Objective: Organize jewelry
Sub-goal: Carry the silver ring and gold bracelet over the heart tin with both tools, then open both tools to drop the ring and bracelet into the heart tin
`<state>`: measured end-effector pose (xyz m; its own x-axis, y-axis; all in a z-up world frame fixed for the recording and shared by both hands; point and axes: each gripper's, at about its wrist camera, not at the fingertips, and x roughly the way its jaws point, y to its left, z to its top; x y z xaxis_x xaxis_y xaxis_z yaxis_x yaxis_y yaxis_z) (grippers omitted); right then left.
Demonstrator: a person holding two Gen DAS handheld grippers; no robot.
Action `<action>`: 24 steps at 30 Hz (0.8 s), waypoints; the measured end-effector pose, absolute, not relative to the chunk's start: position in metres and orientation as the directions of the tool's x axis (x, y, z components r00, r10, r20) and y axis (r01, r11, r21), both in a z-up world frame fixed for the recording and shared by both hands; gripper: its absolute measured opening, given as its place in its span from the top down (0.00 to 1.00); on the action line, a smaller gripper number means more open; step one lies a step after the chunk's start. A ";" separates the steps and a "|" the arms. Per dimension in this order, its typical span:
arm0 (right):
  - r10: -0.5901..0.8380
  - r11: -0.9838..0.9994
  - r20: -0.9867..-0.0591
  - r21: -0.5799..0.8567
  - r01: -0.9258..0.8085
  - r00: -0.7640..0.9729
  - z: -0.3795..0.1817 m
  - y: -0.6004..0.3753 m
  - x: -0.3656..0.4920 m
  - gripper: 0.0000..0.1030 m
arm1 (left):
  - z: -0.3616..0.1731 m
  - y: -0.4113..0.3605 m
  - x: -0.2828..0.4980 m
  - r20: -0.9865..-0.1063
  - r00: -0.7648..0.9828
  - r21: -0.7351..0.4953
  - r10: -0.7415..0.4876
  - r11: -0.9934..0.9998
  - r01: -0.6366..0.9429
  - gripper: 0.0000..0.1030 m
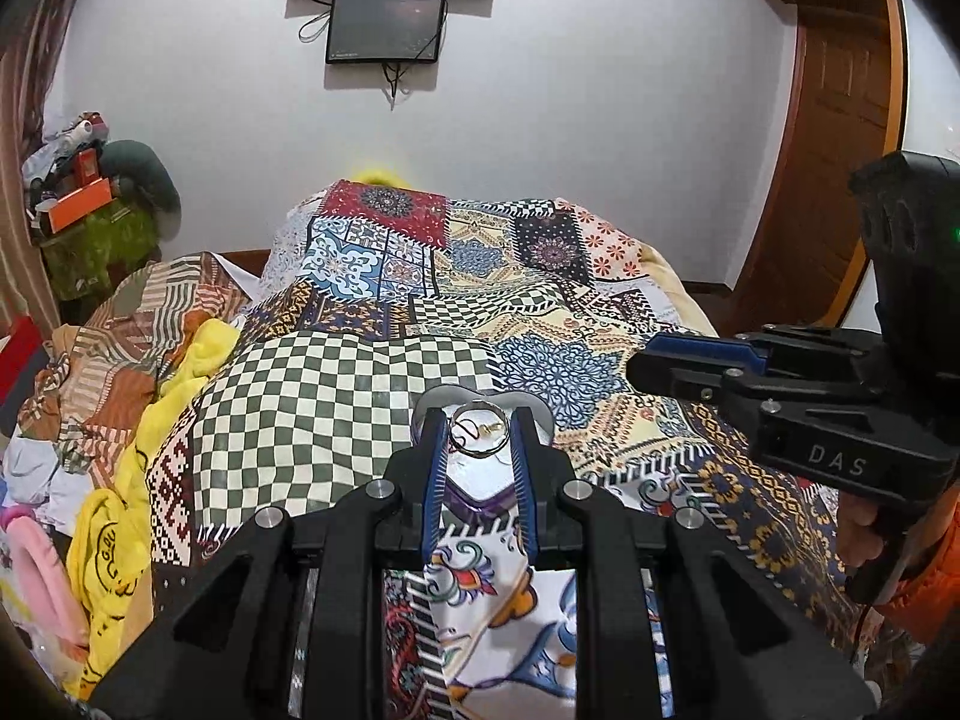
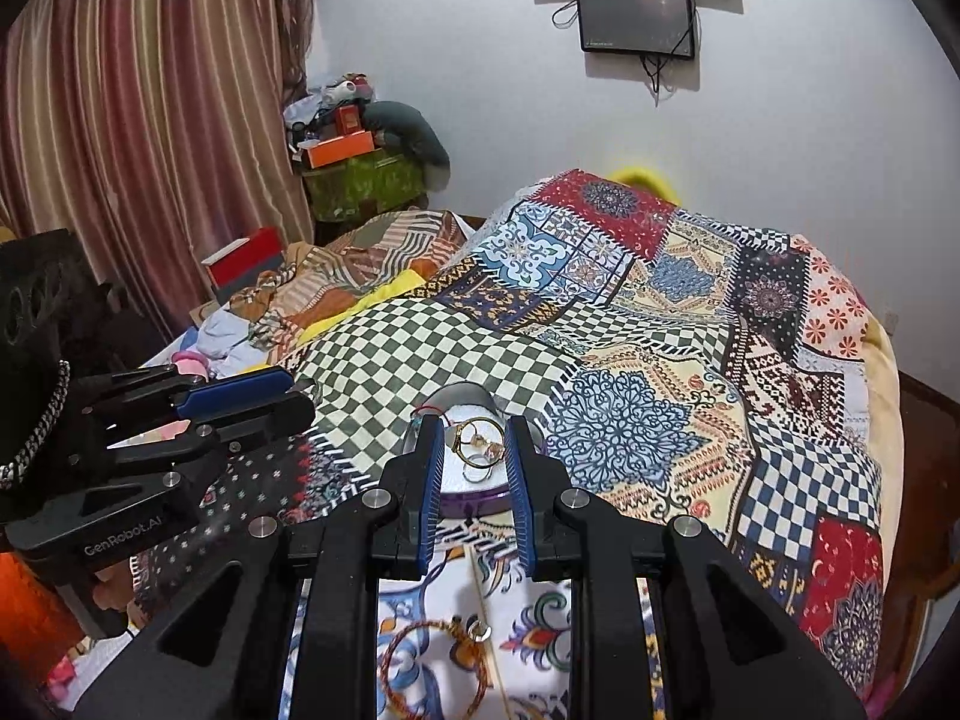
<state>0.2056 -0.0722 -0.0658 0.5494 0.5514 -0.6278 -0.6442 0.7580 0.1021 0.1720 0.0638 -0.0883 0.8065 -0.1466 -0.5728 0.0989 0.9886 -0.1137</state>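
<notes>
A small heart-shaped jewelry box (image 1: 480, 483) with a purple rim lies open on the patchwork quilt. It holds a silver ring (image 1: 480, 453) and a gold earring (image 1: 493, 427). My left gripper (image 1: 477, 414) hovers just in front of it, blue pads a narrow gap apart, nothing between them. The right wrist view shows the same box (image 2: 474, 498) with gold rings (image 2: 477, 441) inside. My right gripper (image 2: 474, 423) frames it, also narrowly open and empty. A red-and-gold braided bracelet (image 2: 432, 675) and a small ring (image 2: 480, 631) lie on the quilt under the right gripper.
The quilt (image 1: 336, 396) covers a humped bed. Loose clothes and a yellow cloth (image 1: 108, 540) are piled at its left. A striped curtain (image 2: 150, 120) and a stand with an orange box (image 2: 339, 150) are beyond. A wooden door (image 1: 840, 120) stands right; screens (image 1: 387, 27) hang on the wall.
</notes>
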 end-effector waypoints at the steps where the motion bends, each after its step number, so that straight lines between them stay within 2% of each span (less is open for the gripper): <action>1: 0.551 0.758 -0.630 0.103 -0.645 0.547 -0.067 -0.071 0.208 0.82 | -0.090 0.064 0.176 -0.576 0.804 -0.113 -0.146 0.989 0.098 0.81; 24: 0.498 0.760 -0.753 0.141 -0.635 0.429 -0.120 -0.047 0.264 0.82 | -0.146 0.065 0.238 -0.682 0.699 -0.179 -0.217 0.975 0.128 0.81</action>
